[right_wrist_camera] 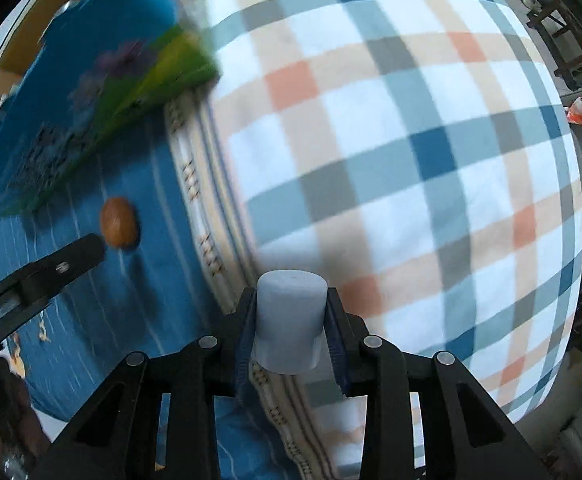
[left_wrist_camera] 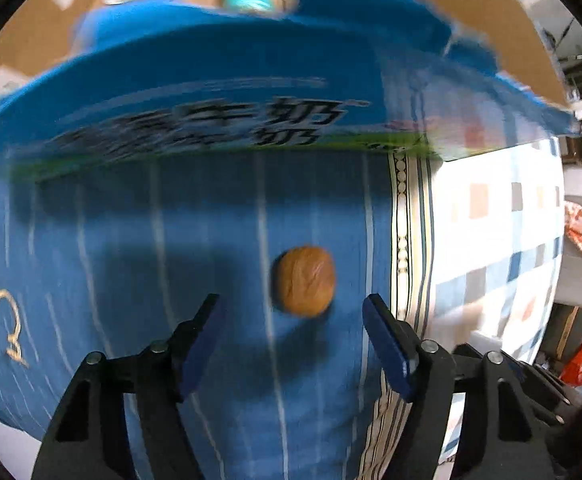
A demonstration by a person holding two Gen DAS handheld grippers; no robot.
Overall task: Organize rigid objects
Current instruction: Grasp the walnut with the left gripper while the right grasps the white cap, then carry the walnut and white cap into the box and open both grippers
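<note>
The right gripper (right_wrist_camera: 291, 334) was clamped on a pale grey cylinder (right_wrist_camera: 289, 322), pads pressing both its sides, above the seam between a blue cloth (right_wrist_camera: 103, 312) and a plaid blanket (right_wrist_camera: 391, 152). The left gripper (left_wrist_camera: 293, 320) pointed down with jaws apart, holding nothing; a walnut (left_wrist_camera: 306, 280) lay on the blue cloth just beyond the fingertips, between their lines and nearer the right one, untouched. Past the walnut stood a blue carton (left_wrist_camera: 251, 92) with black lettering, blurred. The plaid blanket adjoined the cloth on the right
</note>
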